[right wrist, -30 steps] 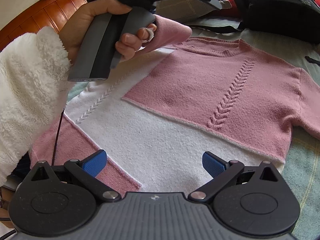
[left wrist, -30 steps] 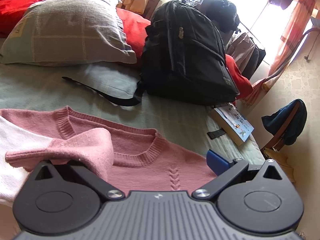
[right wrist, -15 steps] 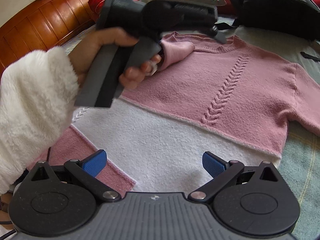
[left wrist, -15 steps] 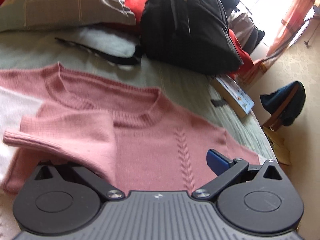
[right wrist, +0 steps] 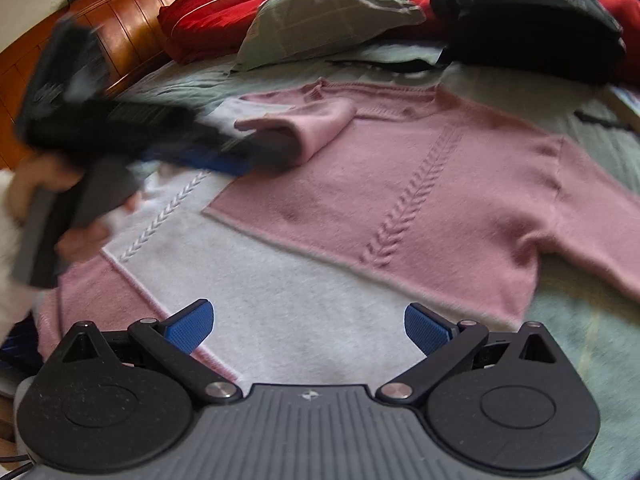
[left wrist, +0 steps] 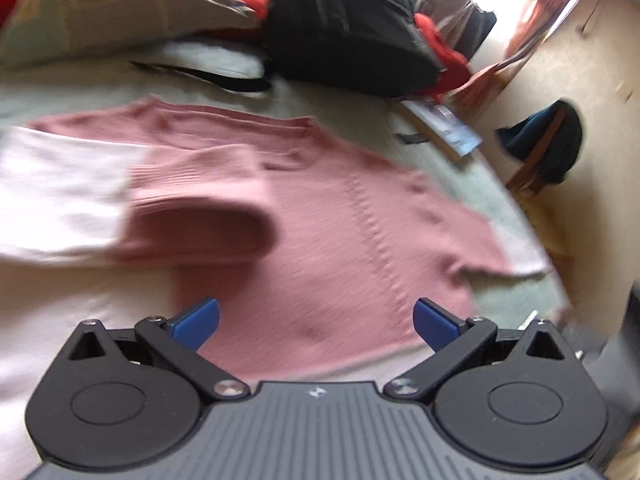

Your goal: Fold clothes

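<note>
Sleeve: released by my left claw, now spread empty, and lying folded across the pink sweater on the bed. Right view: right claw spread, hovering over the hem; other sleeve unfolded, next.

- Wide flat stretch of sweater across the middle of the right wrist frame, nothing standing on it.
- Folded sleeve humps up left of centre.
- Left gripper and hand crowd the left edge.
- Backpack and pillow wall off the top.
- Bare bedsheet open at lower right.
</note>
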`<action>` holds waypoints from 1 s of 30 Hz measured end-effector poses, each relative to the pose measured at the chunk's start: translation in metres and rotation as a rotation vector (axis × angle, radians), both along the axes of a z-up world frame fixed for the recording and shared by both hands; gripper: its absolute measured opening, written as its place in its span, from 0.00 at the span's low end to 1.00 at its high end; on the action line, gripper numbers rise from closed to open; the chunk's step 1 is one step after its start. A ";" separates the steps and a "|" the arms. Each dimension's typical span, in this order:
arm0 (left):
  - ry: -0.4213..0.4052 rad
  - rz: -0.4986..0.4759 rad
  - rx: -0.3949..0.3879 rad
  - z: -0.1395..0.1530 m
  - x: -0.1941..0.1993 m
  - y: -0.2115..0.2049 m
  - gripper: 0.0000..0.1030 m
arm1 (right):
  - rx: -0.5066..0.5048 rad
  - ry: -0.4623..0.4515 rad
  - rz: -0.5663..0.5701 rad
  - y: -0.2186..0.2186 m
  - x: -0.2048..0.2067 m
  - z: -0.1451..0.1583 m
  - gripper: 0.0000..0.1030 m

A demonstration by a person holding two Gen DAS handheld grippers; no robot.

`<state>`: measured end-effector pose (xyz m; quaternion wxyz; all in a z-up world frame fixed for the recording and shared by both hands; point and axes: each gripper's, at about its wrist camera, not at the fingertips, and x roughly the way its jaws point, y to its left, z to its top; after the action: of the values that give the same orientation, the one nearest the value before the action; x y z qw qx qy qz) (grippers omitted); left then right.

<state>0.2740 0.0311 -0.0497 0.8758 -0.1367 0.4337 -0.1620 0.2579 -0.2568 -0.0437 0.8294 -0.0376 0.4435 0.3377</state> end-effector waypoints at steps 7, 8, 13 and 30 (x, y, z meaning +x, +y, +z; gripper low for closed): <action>-0.095 0.053 0.256 0.011 -0.068 0.014 0.99 | -0.081 -0.098 -0.010 0.012 0.024 0.019 1.00; -0.107 0.056 0.267 0.009 -0.077 0.013 0.99 | -0.091 -0.111 -0.011 0.015 0.028 0.021 1.00; -0.132 0.036 0.330 -0.002 -0.112 0.003 0.99 | -0.107 -0.138 0.022 0.049 0.050 0.030 1.00; -0.174 0.139 0.393 -0.006 -0.165 0.025 0.99 | -0.285 -0.218 -0.109 0.157 0.127 -0.007 1.00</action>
<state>0.1091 0.0559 -0.0557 0.9288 0.0215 0.3690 -0.0248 0.3849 -0.0998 -0.0511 0.8760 -0.1669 0.3955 0.2200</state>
